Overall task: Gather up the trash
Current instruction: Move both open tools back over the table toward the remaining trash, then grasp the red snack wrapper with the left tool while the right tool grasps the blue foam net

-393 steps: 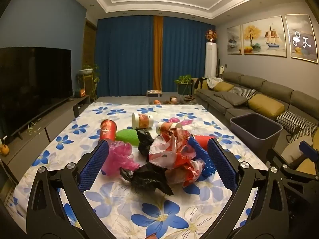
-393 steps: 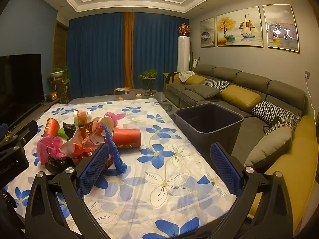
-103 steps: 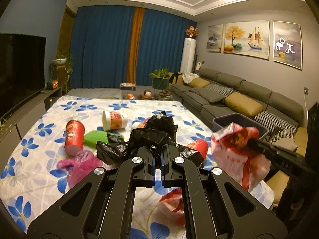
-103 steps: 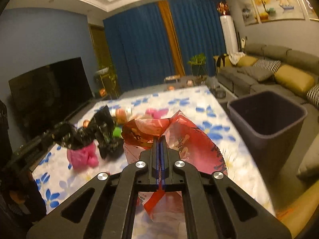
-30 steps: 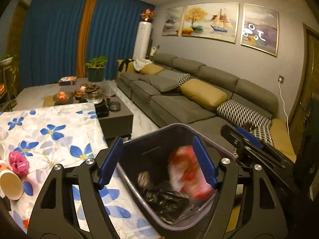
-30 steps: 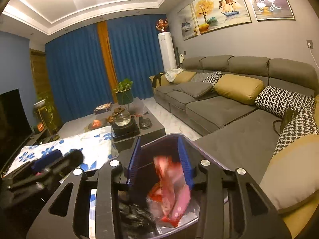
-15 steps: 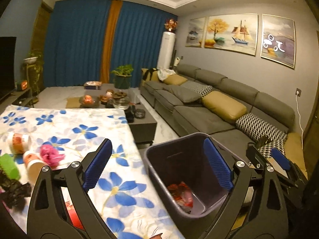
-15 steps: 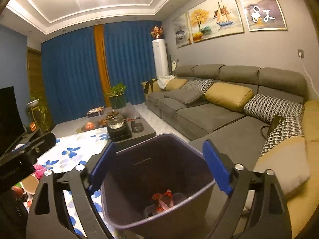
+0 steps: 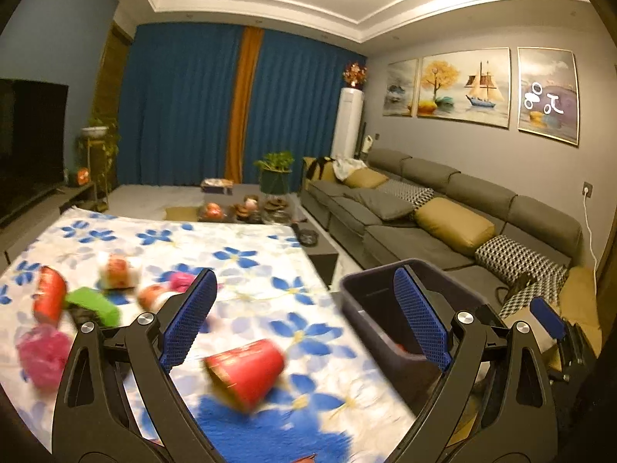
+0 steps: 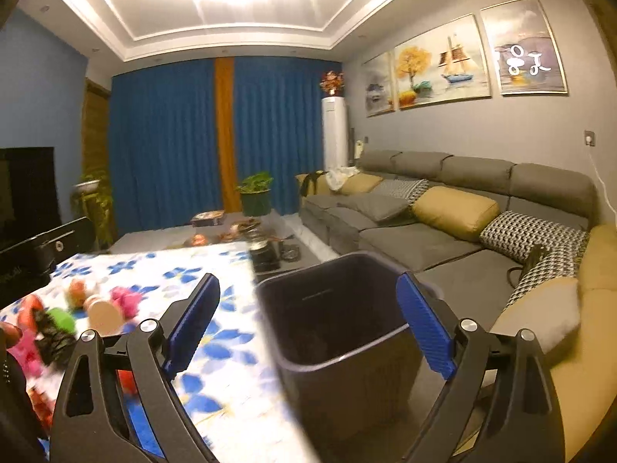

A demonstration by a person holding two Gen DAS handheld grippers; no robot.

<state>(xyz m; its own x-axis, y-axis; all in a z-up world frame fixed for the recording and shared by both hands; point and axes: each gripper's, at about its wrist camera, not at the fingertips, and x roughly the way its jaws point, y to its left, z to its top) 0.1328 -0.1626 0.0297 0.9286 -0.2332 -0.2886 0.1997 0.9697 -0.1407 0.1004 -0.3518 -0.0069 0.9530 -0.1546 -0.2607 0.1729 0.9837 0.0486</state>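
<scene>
Blue-flowered cloth covers the table [image 9: 250,254] that carries what is left of the trash, with a dark bin [image 10: 339,308] standing off its right edge and a grey sofa [image 9: 443,208] beyond. Nearest of all are the tongs themselves: the left tongs [image 9: 304,316] stand wide with nothing between the blue pads, and the right tongs [image 10: 308,320], whose jaws have just been opening, stand wide too and hold nothing, framing only the bin's mouth. Just beyond the left tongs, slightly left of their midline, lies a red paper cup [image 9: 245,370] on its side, its open mouth towards the lower left and its long axis slanting up to the right, so it lies roughly across the gap between the pads. The left tongs are clearly the nearer pair to it; the right tongs point at the bin and see the table only at their left. Farther to the left sit a pink crumpled bag [image 9: 42,355], a green piece [image 9: 92,305], a second red cup [image 9: 48,301] and two pale cups, all blurred. My judgement is that the red cup is the next pick, taken across its body.
</scene>
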